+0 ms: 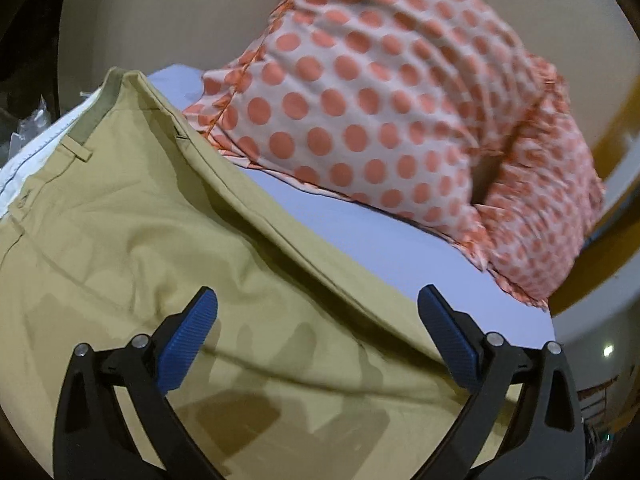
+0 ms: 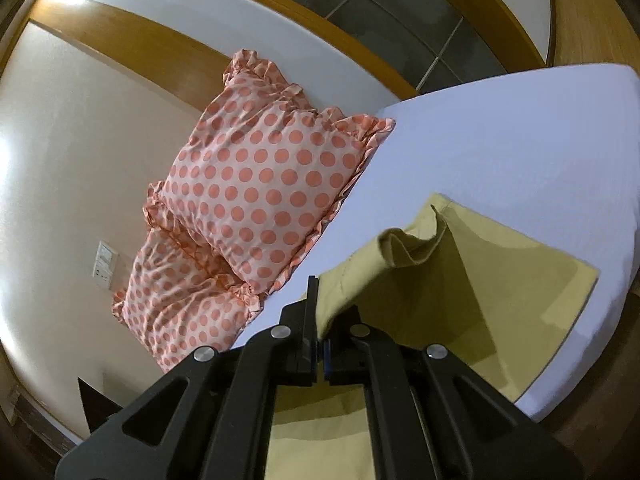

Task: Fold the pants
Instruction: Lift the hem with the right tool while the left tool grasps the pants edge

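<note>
Khaki pants [image 1: 168, 240] lie on a bed with a pale lavender sheet [image 1: 384, 248]. Their waistband, with a belt loop and white lining, is at the upper left of the left wrist view. My left gripper [image 1: 318, 320] is open, its blue pads [image 1: 192, 336] spread just above the khaki cloth and holding nothing. In the right wrist view my right gripper [image 2: 322, 320] is shut on a fold of the pants [image 2: 404, 252] and holds it lifted off the bed. The leg end [image 2: 532, 272] lies flat on the sheet [image 2: 500, 148] beyond.
Two white pillows with orange dots [image 2: 256, 184] lean against the cream wall [image 2: 72, 152] at the head of the bed; one fills the upper left wrist view [image 1: 380, 100]. A wooden bed frame [image 2: 132, 36] and dark tiled floor [image 2: 400, 8] lie beyond the mattress edge.
</note>
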A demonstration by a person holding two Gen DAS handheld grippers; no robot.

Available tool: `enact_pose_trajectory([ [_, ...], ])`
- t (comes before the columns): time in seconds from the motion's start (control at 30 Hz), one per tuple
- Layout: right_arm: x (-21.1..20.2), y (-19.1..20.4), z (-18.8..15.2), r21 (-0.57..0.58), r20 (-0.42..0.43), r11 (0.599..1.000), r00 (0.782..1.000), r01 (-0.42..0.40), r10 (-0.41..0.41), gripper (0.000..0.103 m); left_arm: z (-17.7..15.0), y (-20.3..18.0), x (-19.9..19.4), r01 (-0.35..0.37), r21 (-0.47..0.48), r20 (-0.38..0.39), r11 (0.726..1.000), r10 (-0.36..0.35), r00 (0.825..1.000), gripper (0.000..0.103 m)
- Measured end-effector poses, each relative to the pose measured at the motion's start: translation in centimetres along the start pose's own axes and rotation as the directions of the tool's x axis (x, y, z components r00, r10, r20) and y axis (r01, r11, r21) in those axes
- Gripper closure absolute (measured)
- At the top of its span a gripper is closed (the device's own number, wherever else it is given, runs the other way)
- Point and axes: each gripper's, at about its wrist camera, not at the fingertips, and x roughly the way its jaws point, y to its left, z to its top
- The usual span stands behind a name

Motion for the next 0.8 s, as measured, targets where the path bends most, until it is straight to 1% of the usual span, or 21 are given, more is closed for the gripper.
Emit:
enact_pose_trajectory([
  [0.07,0.0,-0.3,-0.1,0.002,-0.004,1.000,1.000,0.005,-0.005,0.102,1.1,0.4,2.0,-0.013,-0.023,-0.030,1.000,0.013,0.999,0.014],
  [0.1,0.0,-0.4,-0.1,0.006,-0.006,1.000,1.000,0.004,-0.004,0.102,1.5,0.5,2.7,-0.023,-0.030,-0.038,0.999,0.022,0.999,0.021],
  [0.17,0.2,-0.3,-0.2,0.011,-0.005,1.000,1.000,-0.001,0.001,0.102,2.3,1.1,4.5,-0.058,-0.041,-0.062,0.997,0.055,0.997,0.039],
  [0.2,0.2,-0.3,-0.2,0.011,0.000,1.000,1.000,-0.006,0.006,0.102,2.6,1.7,5.6,-0.066,-0.058,-0.083,0.996,0.061,0.995,0.068],
  [0.23,0.3,-0.2,-0.1,0.010,0.002,1.000,1.000,-0.010,0.010,0.102,2.8,2.2,6.2,-0.047,-0.078,-0.099,0.996,0.039,0.994,0.096],
  [0.27,0.4,-0.1,0.0,0.009,0.004,1.000,1.000,-0.016,0.016,0.102,2.9,2.9,6.4,-0.017,-0.110,-0.107,0.994,0.005,0.994,0.097],
  [0.3,0.5,0.1,0.2,0.009,0.004,1.000,1.000,-0.018,0.018,0.102,2.7,3.4,5.9,0.004,-0.140,-0.091,0.990,-0.016,0.996,0.098],
  [0.33,0.5,0.2,0.4,0.005,0.005,1.000,1.000,-0.025,0.025,0.102,2.3,3.4,4.6,0.011,-0.137,-0.057,0.990,-0.019,0.998,0.099],
  [0.37,0.4,0.4,0.6,0.002,0.009,1.000,1.000,-0.026,0.026,0.102,1.9,3.2,3.3,0.011,-0.117,-0.030,0.993,-0.014,0.999,0.099],
  [0.43,-0.6,0.6,1.4,-0.009,0.035,1.000,0.999,-0.028,0.029,0.102,0.0,2.7,-1.4,0.023,-0.057,0.051,0.998,-0.020,0.998,0.100],
  [0.47,-1.1,0.7,1.6,-0.016,0.048,1.000,0.999,-0.022,0.023,0.102,-1.3,2.7,-3.8,0.032,-0.039,0.083,0.999,-0.028,0.996,0.100],
  [0.5,-1.6,0.6,1.9,-0.023,0.062,1.000,0.998,-0.011,0.013,0.102,-3.4,2.7,-6.8,0.044,-0.020,0.115,0.999,-0.042,0.992,0.099],
  [0.53,-2.1,0.5,2.2,-0.027,0.073,1.000,0.997,0.003,-0.001,0.102,-5.1,2.8,-8.8,0.047,-0.010,0.132,0.999,-0.045,0.990,0.098],
  [0.6,-2.8,-0.2,2.3,-0.038,0.084,0.998,0.995,0.048,-0.045,0.102,-9.8,3.2,-12.4,0.022,0.016,0.156,1.000,-0.025,0.987,0.096],
  [0.67,-2.7,-1.0,2.1,-0.045,0.078,0.994,0.992,0.104,-0.100,0.102,-13.4,3.9,-13.9,-0.006,0.023,0.148,1.000,0.002,0.989,0.095],
  [0.7,-2.5,-1.5,1.8,-0.039,0.067,0.991,0.990,0.126,-0.123,0.102,-15.3,4.4,-14.1,-0.022,0.013,0.126,1.000,0.021,0.992,0.095],
  [0.77,-2.1,-2.5,1.4,-0.024,0.044,0.988,0.988,0.152,-0.151,0.102,-17.6,5.5,-13.7,-0.022,-0.023,0.090,0.999,0.024,0.996,0.095],
  [0.8,-1.8,-2.9,1.2,-0.019,0.031,0.986,0.986,0.167,-0.166,0.102,-18.6,6.3,-13.3,-0.014,-0.057,0.067,0.998,0.017,0.998,0.095],
])
